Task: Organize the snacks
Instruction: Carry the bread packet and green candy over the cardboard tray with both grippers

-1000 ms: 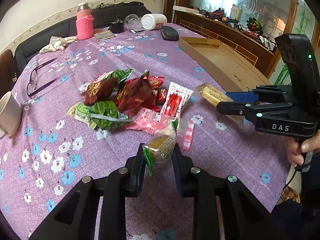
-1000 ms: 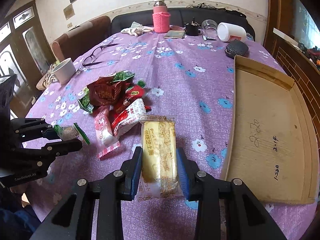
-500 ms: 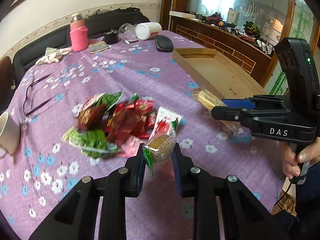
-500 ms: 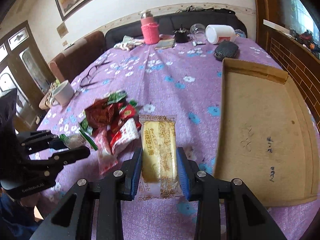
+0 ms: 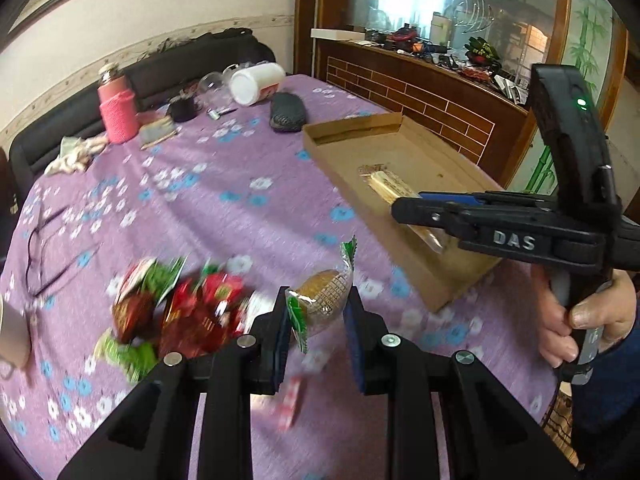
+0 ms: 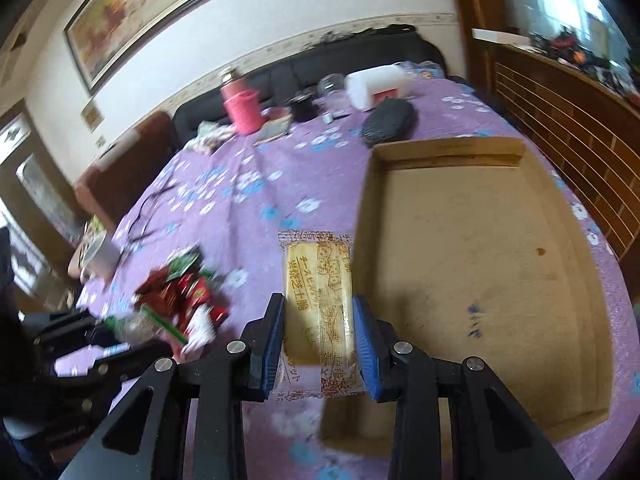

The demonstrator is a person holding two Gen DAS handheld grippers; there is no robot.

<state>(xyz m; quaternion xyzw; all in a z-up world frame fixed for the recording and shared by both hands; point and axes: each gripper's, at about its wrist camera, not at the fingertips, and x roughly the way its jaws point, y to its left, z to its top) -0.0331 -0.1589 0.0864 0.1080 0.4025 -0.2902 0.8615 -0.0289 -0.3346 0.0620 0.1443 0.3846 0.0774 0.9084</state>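
The right gripper (image 6: 319,334) pinches a yellow biscuit packet (image 6: 318,300) between its blue pads, held over the near edge of the cardboard tray (image 6: 476,152); the left gripper (image 5: 316,322) clamps a small clear-wrapped cake (image 5: 324,294) above the purple tablecloth (image 5: 248,200), beside the snack pile (image 5: 180,312)

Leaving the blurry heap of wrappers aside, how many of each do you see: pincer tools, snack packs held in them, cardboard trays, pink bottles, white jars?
Pincer tools: 2 (left gripper, right gripper)
Held snack packs: 2 (round cake pack, yellow bar pack)
Cardboard tray: 1
Pink bottle: 1
White jar: 1
Total: 7
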